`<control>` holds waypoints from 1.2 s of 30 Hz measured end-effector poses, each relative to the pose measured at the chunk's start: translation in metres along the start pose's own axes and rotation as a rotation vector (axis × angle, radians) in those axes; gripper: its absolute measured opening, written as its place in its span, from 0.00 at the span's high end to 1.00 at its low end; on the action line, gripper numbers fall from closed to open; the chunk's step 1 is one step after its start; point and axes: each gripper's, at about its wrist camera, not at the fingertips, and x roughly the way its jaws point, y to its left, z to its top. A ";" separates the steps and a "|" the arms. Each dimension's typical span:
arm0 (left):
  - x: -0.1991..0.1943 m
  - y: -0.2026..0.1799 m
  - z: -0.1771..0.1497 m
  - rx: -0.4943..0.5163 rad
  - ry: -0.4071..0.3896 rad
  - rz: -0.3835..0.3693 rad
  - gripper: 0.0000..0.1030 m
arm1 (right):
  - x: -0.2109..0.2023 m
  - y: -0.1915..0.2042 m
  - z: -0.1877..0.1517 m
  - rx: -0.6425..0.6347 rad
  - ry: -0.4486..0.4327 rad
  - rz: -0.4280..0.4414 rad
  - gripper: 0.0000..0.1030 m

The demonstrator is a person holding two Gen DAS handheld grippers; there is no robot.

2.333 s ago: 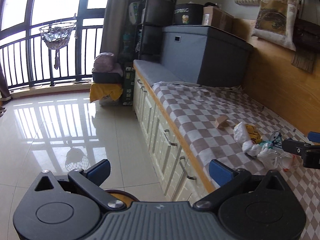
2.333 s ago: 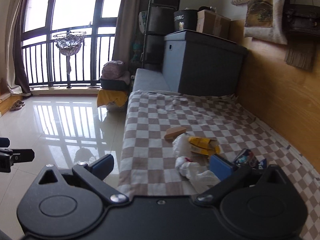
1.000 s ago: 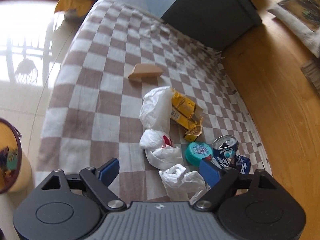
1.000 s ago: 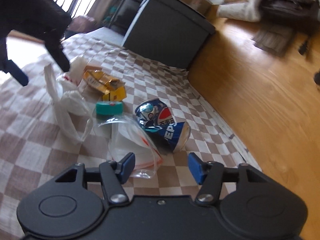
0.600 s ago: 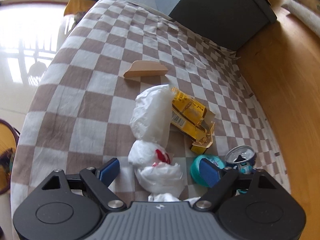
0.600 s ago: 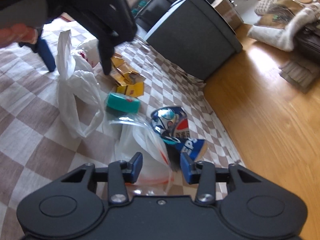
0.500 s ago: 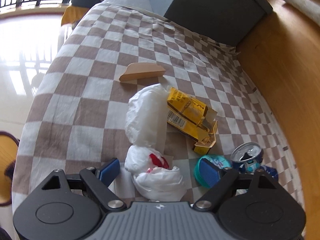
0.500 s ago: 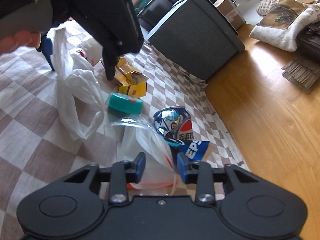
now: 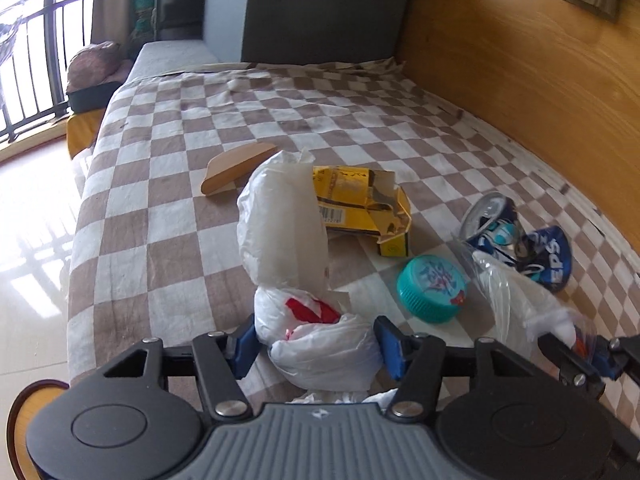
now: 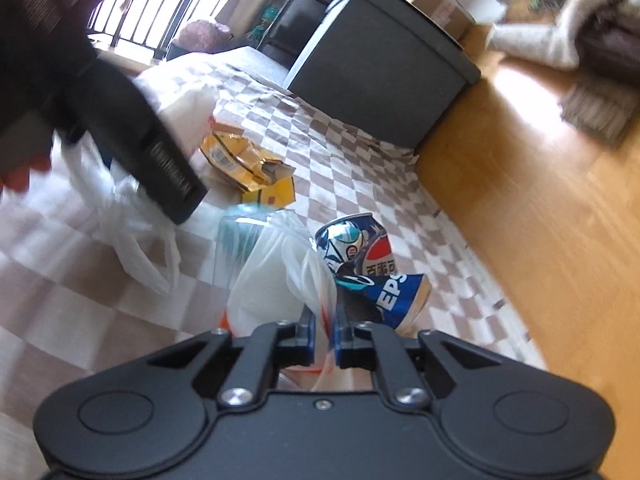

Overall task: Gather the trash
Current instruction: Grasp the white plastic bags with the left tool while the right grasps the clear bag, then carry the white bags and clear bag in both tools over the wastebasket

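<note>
Trash lies on a checked cloth (image 9: 168, 216): a white plastic bag (image 9: 324, 350) with red print, a larger white bag (image 9: 280, 224), a torn yellow carton (image 9: 360, 204), a teal lid (image 9: 432, 288), a crushed Pepsi can (image 9: 516, 240) and a clear plastic bag (image 9: 516, 304). My left gripper (image 9: 316, 346) is open with its jaws either side of the white bag with red print. My right gripper (image 10: 324, 334) is shut on the clear plastic bag (image 10: 276, 280), beside the Pepsi can (image 10: 368, 264); it shows in the left wrist view (image 9: 576, 350).
A tan cardboard piece (image 9: 236, 166) lies further back on the cloth. A grey storage box (image 9: 320, 12) stands at the far end. A wooden wall panel (image 9: 540, 80) runs along the right. Tiled floor (image 9: 32, 240) lies to the left, with a round bin rim (image 9: 24, 412) below.
The left gripper has dropped lower and forward so its jaws now flank the white bag with red print. The right gripper has closed from open onto the clear plastic bag.
</note>
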 end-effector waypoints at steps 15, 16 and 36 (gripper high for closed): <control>-0.081 0.017 -0.013 0.165 -0.198 -0.083 0.42 | -0.050 -0.033 0.010 0.523 0.046 0.110 0.95; -0.085 0.018 -0.014 0.171 -0.205 -0.088 0.42 | -0.054 -0.032 0.011 0.536 0.045 0.111 0.95; -0.137 0.077 -0.025 0.236 -0.255 -0.084 0.42 | -0.094 -0.001 0.051 0.624 0.008 0.115 0.95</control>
